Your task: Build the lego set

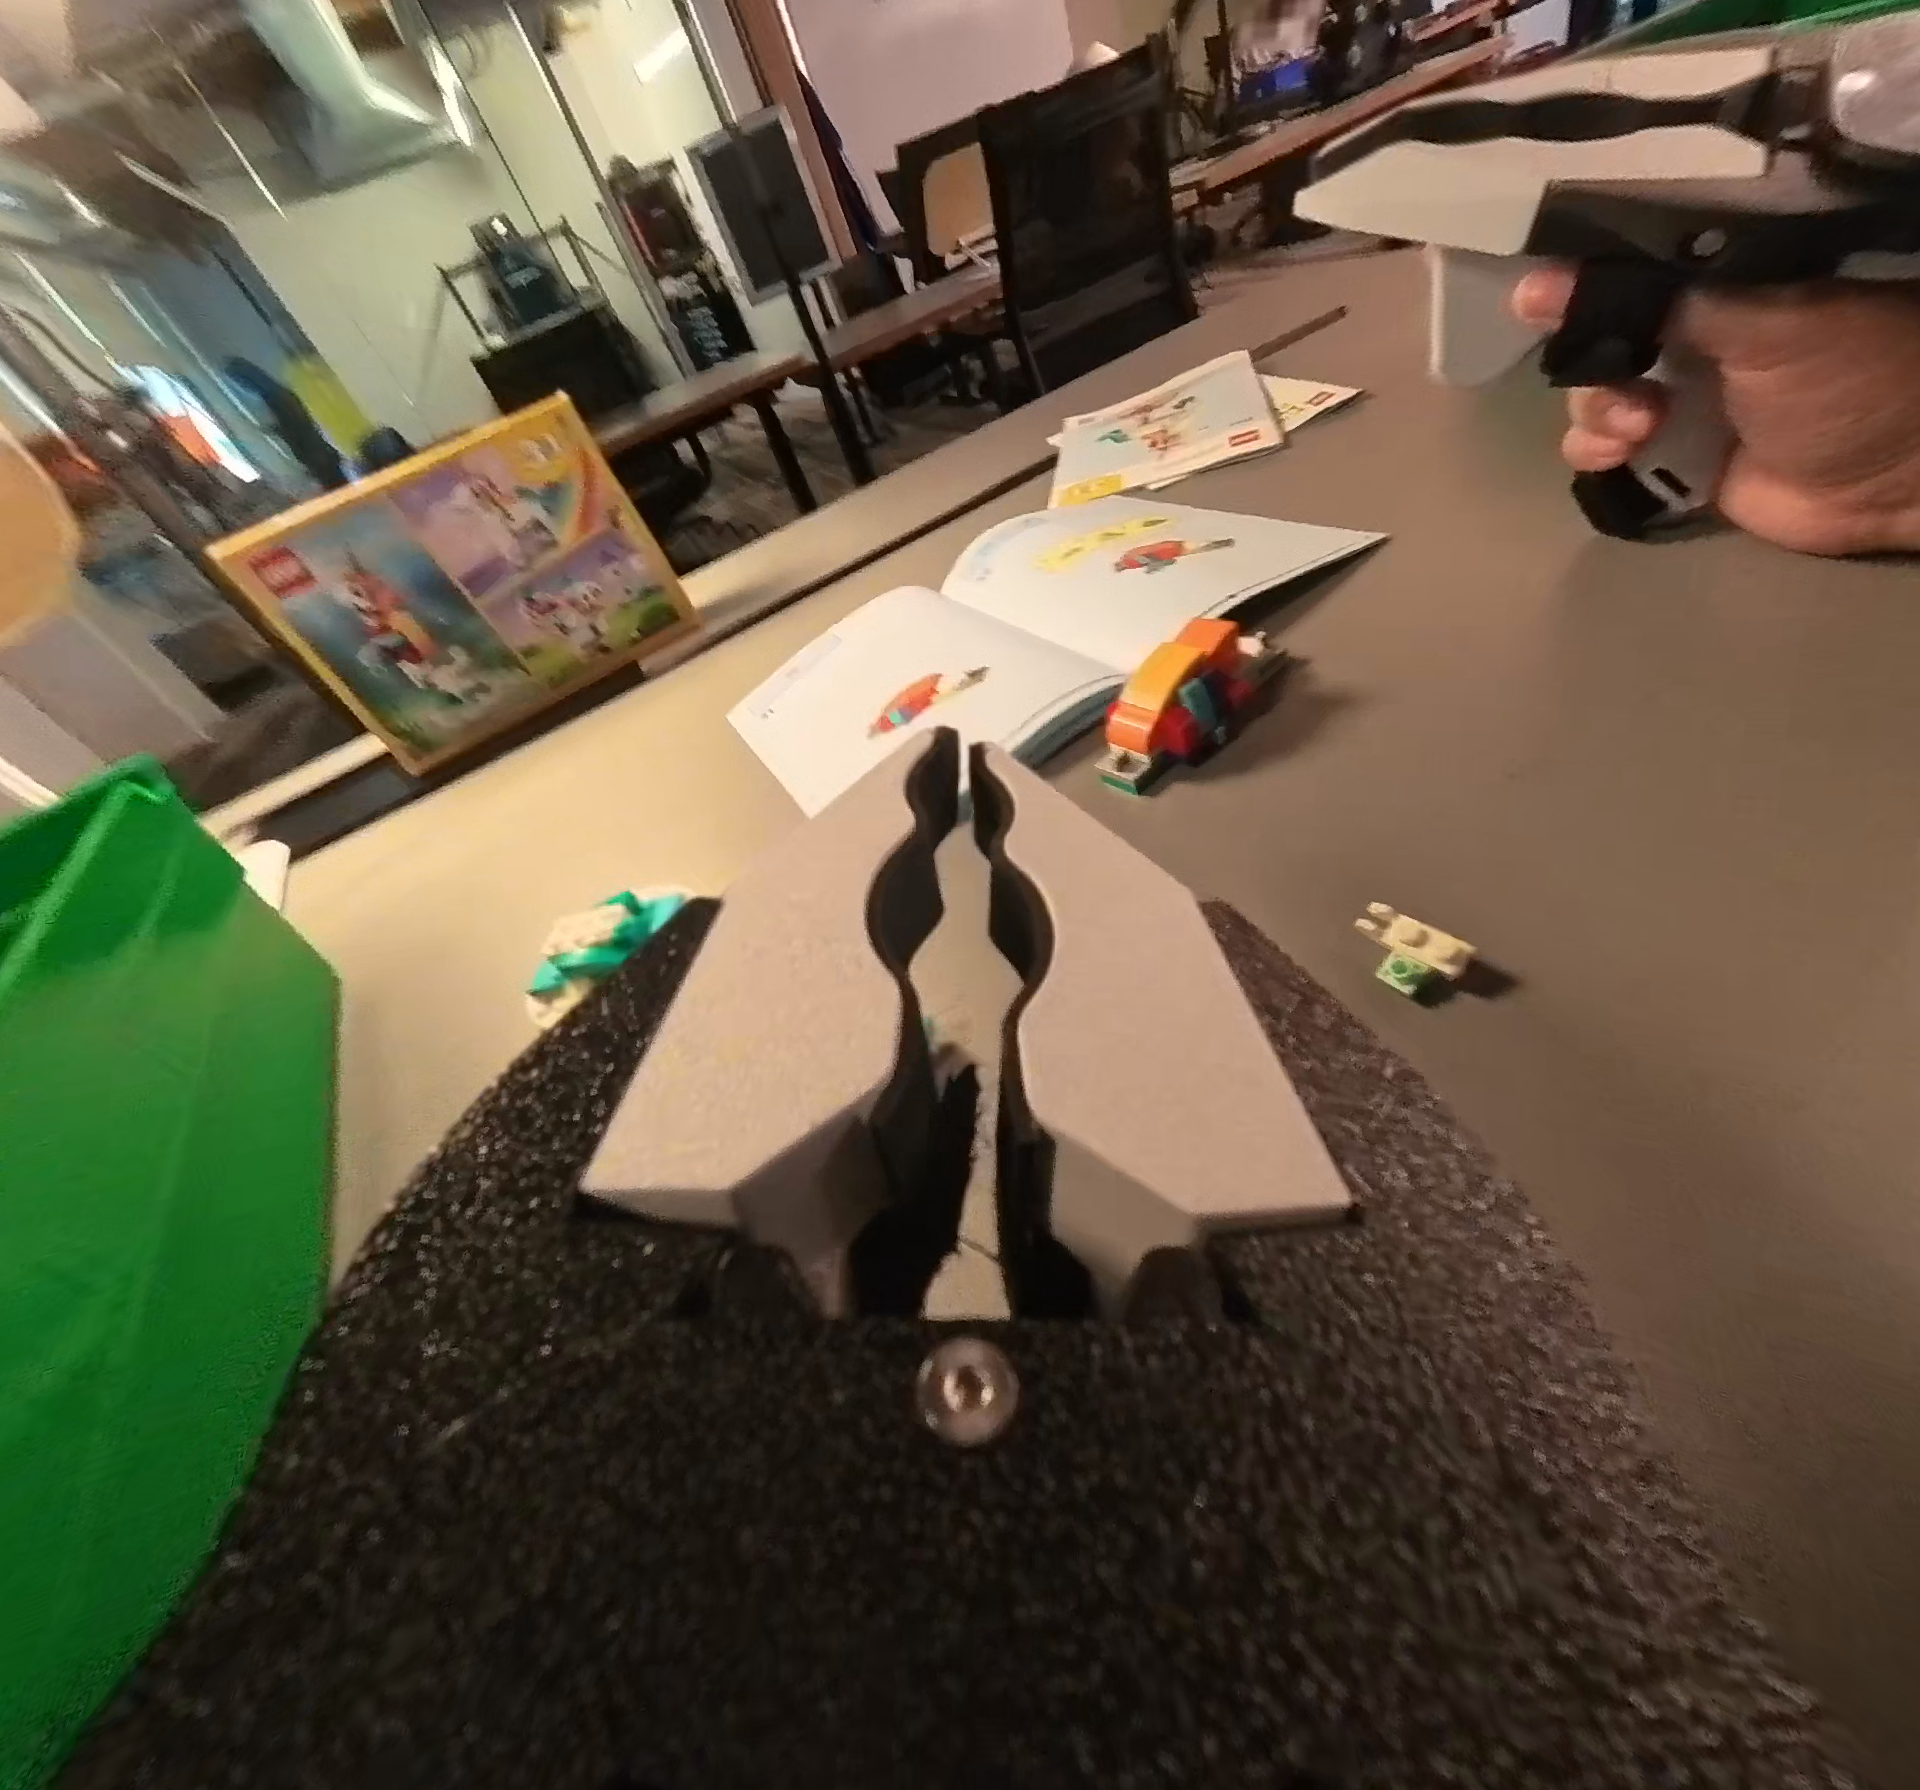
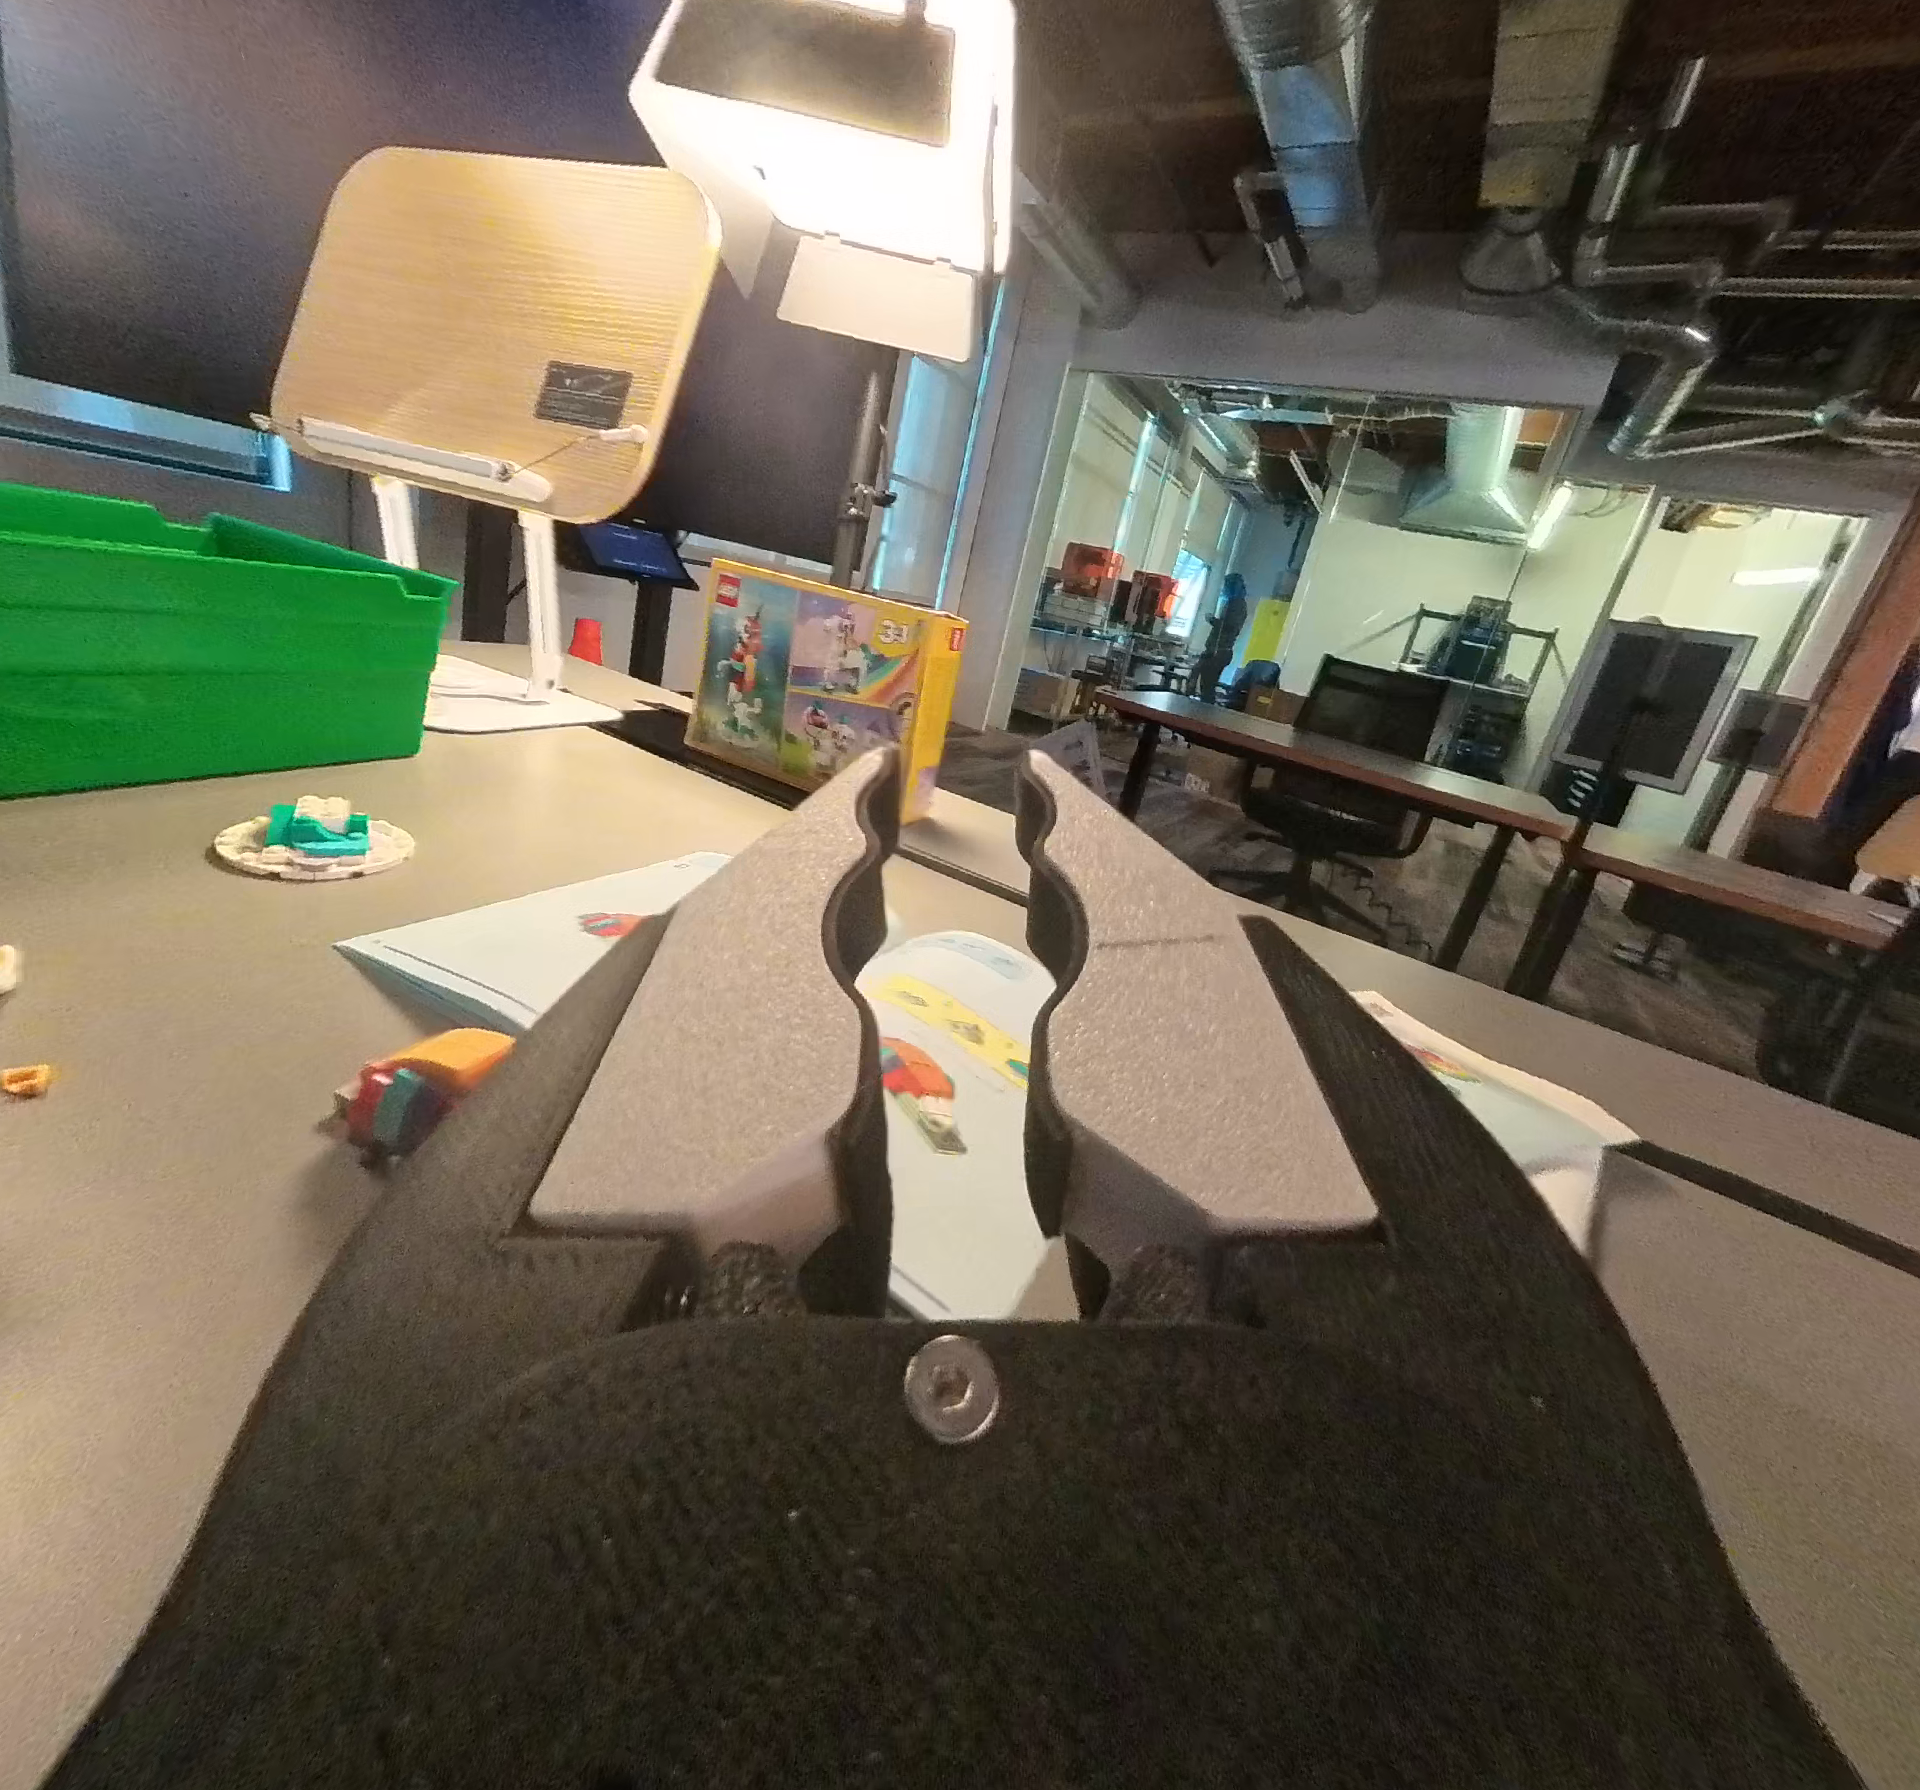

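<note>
While right tool (image 2: 956,790) hovers parted, lego model (image 2: 421,1091) lower-left, apart.

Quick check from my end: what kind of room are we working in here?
Probably an open office or lab workshop. Bare ducts run along the unfinished ceiling, long desks with office chairs fill the floor, and a glass-walled room sits behind.
</note>
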`<state>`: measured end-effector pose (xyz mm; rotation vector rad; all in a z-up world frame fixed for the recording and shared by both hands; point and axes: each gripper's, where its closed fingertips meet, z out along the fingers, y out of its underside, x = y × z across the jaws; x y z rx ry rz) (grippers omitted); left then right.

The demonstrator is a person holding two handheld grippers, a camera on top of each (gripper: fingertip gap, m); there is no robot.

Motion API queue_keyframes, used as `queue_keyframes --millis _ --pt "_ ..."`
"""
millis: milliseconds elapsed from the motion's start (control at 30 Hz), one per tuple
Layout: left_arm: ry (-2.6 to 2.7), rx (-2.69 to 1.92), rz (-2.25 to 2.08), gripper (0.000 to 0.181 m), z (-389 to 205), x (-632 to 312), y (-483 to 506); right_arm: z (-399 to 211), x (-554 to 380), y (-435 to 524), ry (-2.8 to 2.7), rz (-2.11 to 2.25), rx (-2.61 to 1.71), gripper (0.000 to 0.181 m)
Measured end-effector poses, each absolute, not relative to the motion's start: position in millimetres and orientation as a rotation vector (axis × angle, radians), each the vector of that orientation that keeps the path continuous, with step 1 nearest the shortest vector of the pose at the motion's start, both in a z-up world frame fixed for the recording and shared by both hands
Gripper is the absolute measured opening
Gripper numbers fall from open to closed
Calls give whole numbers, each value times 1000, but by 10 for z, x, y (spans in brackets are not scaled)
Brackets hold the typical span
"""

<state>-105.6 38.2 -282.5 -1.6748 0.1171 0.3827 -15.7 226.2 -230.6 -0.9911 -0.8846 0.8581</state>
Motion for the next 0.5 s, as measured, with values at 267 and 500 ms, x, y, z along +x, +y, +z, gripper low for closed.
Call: queue_keyframes --millis 267,500 --pt "97 -1763 194 0 -2832 -804 185 -2700 -243 713 -1717 1481 -774 34" --pt "159 -1795 190 0 -2815 -678 33 -3353 -220 352 -2239 1300 -958 46"
